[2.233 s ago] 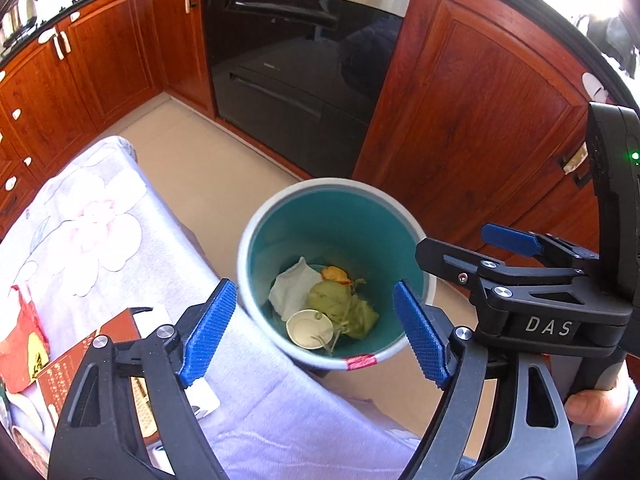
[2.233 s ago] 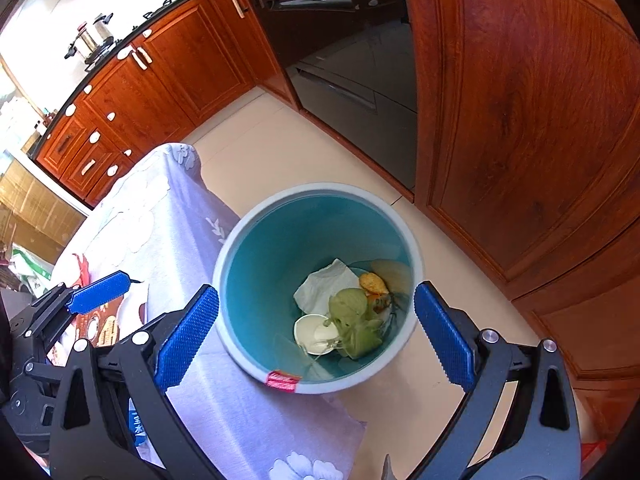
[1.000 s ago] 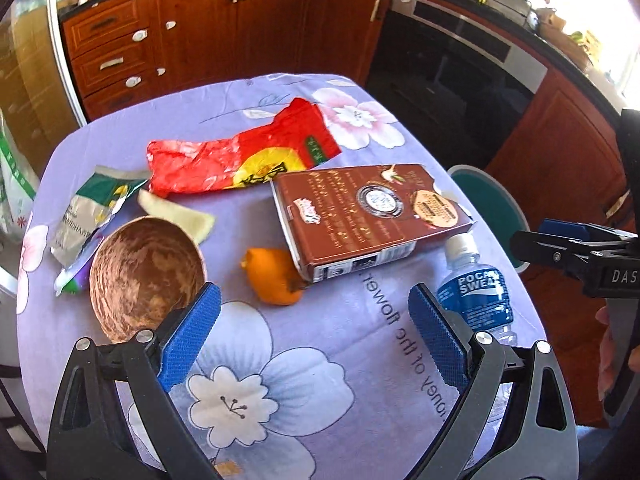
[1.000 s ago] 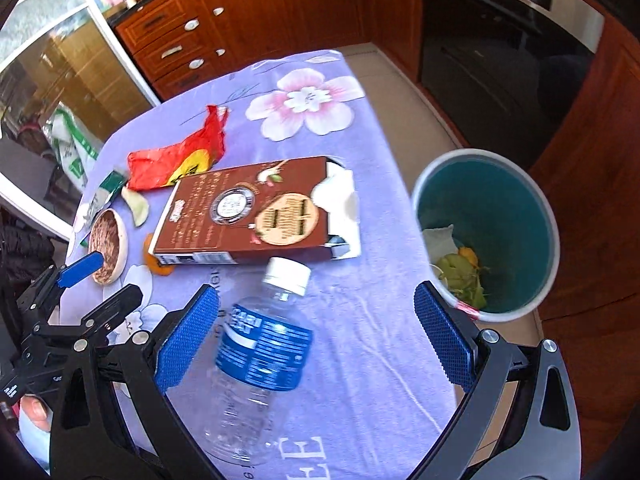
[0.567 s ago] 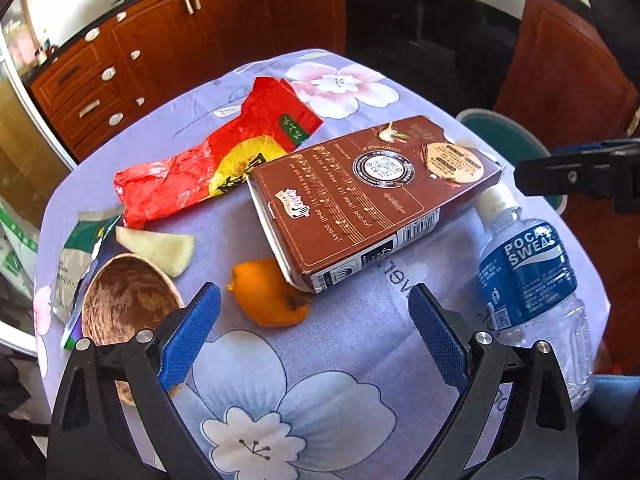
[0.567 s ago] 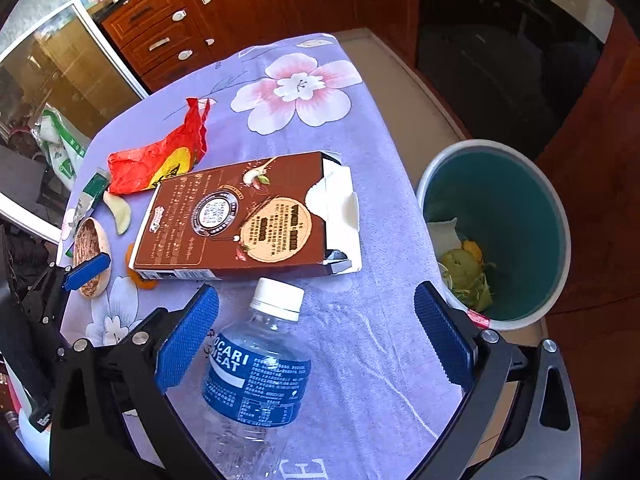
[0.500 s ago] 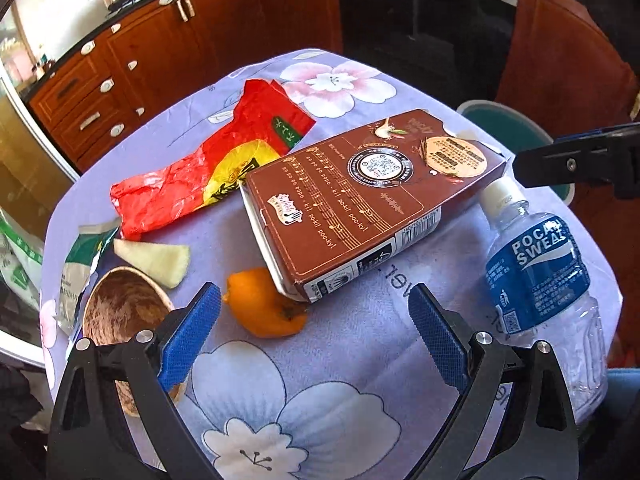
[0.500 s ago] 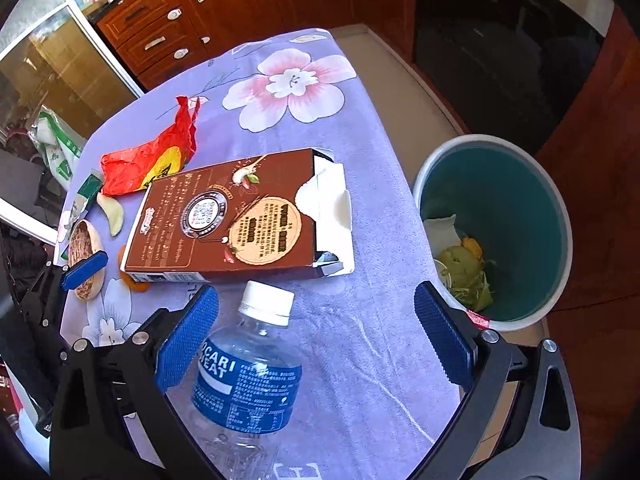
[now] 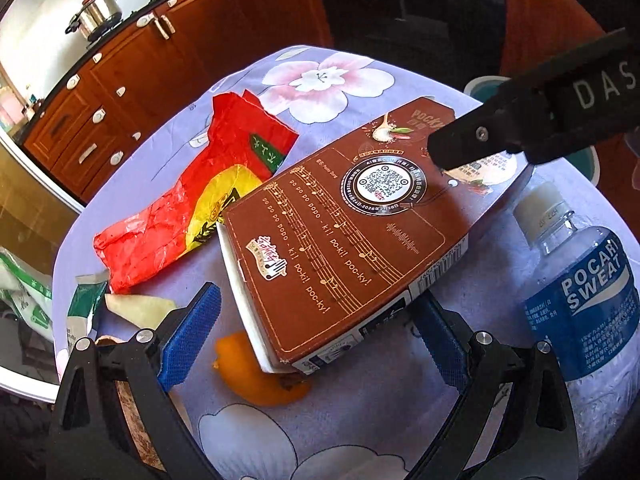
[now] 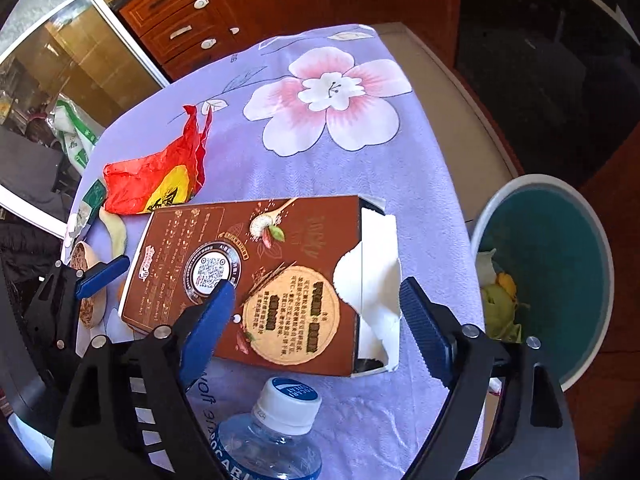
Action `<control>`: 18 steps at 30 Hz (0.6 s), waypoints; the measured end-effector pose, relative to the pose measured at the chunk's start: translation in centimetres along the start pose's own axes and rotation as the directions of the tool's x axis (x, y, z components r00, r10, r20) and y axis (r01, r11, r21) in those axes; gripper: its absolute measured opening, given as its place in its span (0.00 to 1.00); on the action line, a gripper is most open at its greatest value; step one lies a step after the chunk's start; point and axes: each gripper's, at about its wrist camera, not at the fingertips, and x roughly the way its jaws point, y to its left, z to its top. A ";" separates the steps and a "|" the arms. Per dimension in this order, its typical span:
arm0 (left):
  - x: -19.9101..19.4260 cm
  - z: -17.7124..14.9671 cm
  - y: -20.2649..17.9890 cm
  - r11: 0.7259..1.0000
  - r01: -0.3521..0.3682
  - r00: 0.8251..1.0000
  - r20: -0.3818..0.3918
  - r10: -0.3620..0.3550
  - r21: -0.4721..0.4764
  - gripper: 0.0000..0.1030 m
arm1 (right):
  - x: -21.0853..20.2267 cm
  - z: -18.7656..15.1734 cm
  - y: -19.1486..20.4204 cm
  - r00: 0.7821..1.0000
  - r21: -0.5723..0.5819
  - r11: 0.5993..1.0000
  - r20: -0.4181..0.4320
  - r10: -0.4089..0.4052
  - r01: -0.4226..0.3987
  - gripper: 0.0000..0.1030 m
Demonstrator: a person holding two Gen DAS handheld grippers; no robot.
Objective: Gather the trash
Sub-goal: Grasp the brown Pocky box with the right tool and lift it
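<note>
The brown Pocky box [image 9: 352, 236] is lying flat on the surface [image 10: 360, 168], roughly in the middle, torn white end [image 10: 372, 280] pointing toward the teal trash bin [image 10: 560, 280] that sits on the floor just off the edge. Both tools are spread open and holding nothing: the left tool [image 9: 312, 340] is straddling the near closed corner of the box, the right tool [image 10: 316, 328] is hanging over the torn end. Looks to me like the box is the pick here. I'd clamp across the narrow width rather than the length, and squeeze gently, since empty cardboard probably caves in. Watch the orange peel [image 9: 264, 380] tucked under the box's corner and the Pocari Sweat bottle [image 9: 580, 312] lying just beside it; a sloppy lift could drag either along. The red snack wrapper [image 9: 192, 216] touches the far side.
</note>
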 end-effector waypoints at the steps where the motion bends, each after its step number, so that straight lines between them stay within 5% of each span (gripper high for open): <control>1: 0.1 0.2 0.0 1.000 0.004 1.000 0.003 -0.004 0.002 0.92 | 0.2 0.1 0.1 1.000 -0.007 1.000 -0.005 -0.001 0.001 0.73; 14: 0.7 1.9 -0.4 0.999 0.035 0.999 0.014 -0.035 0.003 0.85 | 0.7 0.7 -1.6 0.992 0.050 0.992 -0.045 0.118 -0.116 0.67; 18: 0.6 2.0 0.9 0.996 0.054 0.999 0.008 -0.053 -0.066 0.85 | -0.7 0.9 -1.3 0.991 0.021 0.990 -0.014 0.137 -0.136 0.47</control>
